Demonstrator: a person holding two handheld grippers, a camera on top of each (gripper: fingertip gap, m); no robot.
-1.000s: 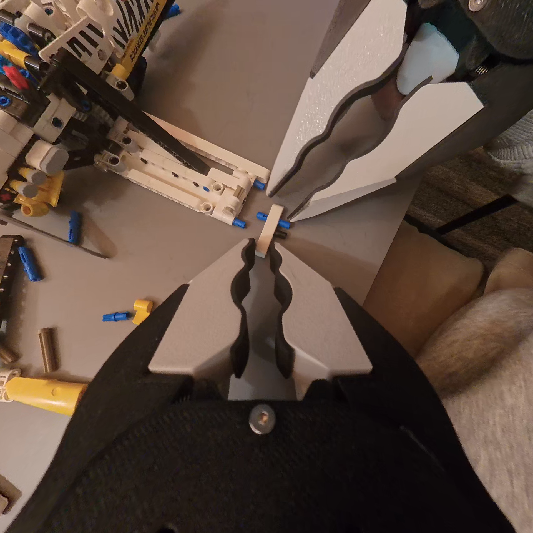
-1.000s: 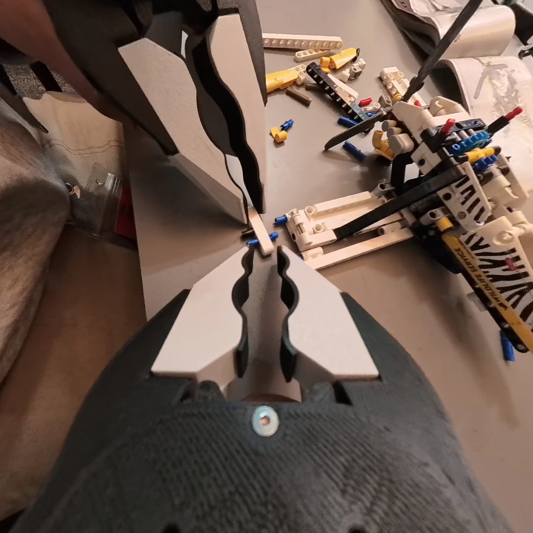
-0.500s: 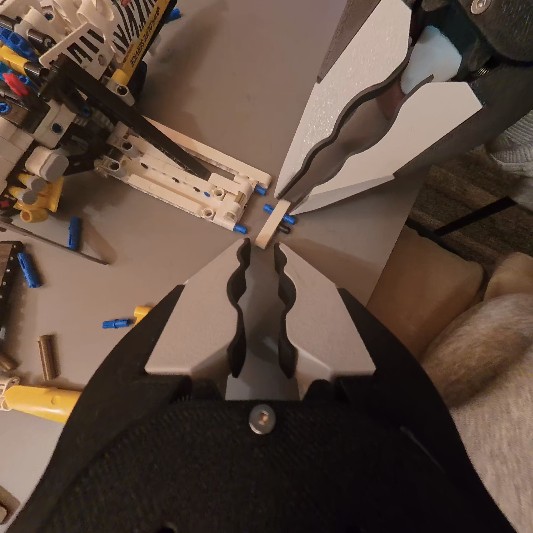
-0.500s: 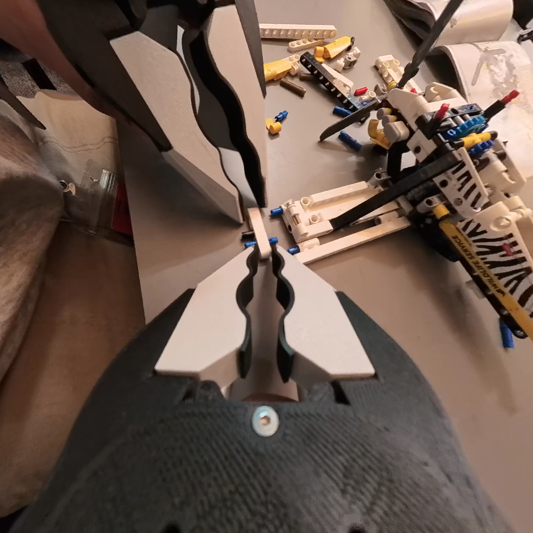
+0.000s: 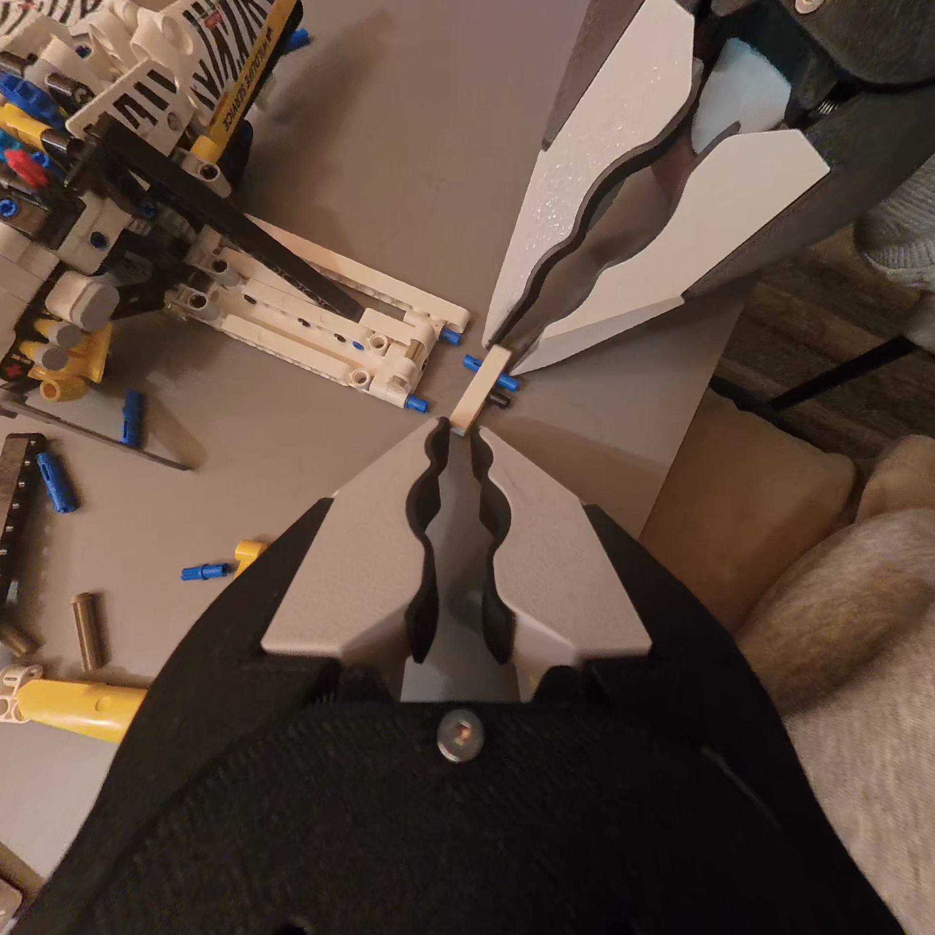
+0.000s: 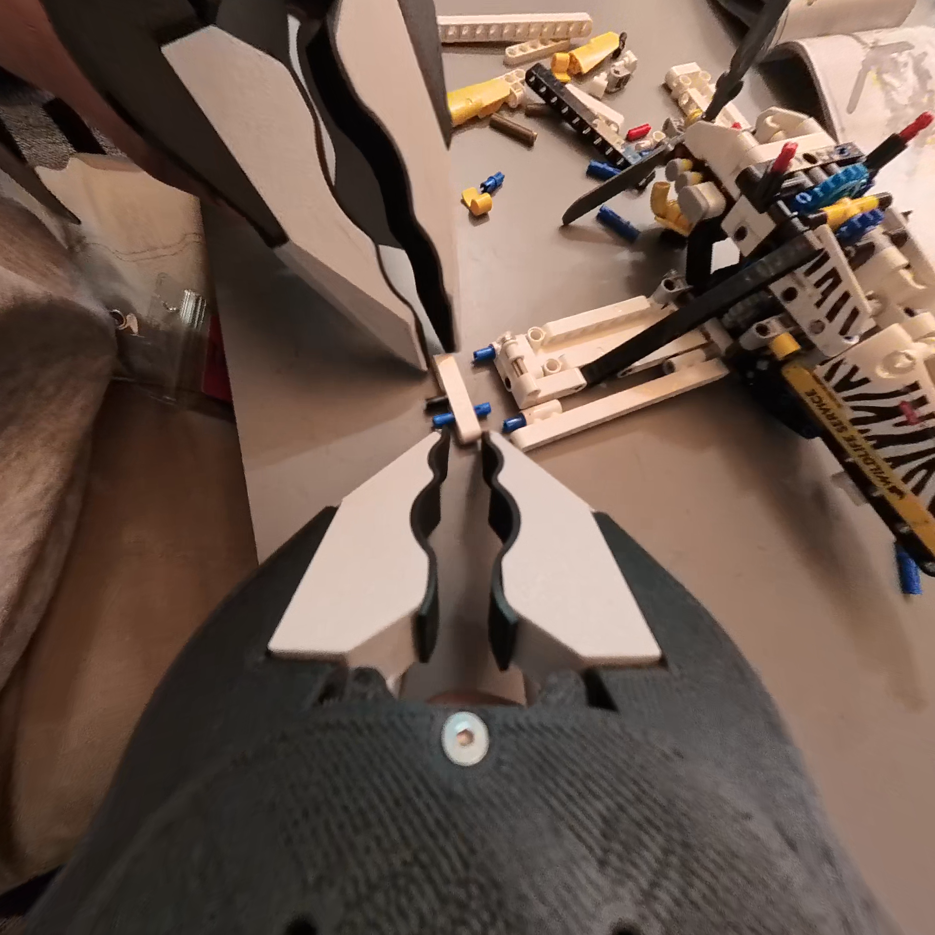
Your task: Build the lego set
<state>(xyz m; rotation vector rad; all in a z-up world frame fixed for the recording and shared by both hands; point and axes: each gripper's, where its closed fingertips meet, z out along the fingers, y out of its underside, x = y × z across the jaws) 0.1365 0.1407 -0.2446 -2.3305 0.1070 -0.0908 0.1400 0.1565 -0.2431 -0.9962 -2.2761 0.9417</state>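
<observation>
1. The left gripper point(image 5: 460, 432) has moved back in on the short white beam point(image 5: 480, 389). Half a second ago its tips stood just clear of the beam with a wider gap; now they are narrowed to a slit, with the beam's near end set between them.
2. Whether the left fingertips actually pinch the beam or only bracket it cannot be told from either view.
3. The right gripper point(image 6: 464, 442) is closed on the beam's opposite end, as it was half a second ago. It appears to carry the piece just above the grey table point(image 5: 405, 152).
4. The beam spans the gap between the two grippers, tip to tip. Blue pins point(image 5: 470, 360) and a black pin point(image 5: 498, 399) stick out of its sides.
5. The beam sits just beside the open end of the model's white tail frame point(image 5: 324, 324) — apart from it, not touching. Blue pins also protrude from that end.
6. The change reads as a two-handed re-grip — likely to steady and square the beam before it is pressed onto the frame. The joining step is not yet done.
</observation>
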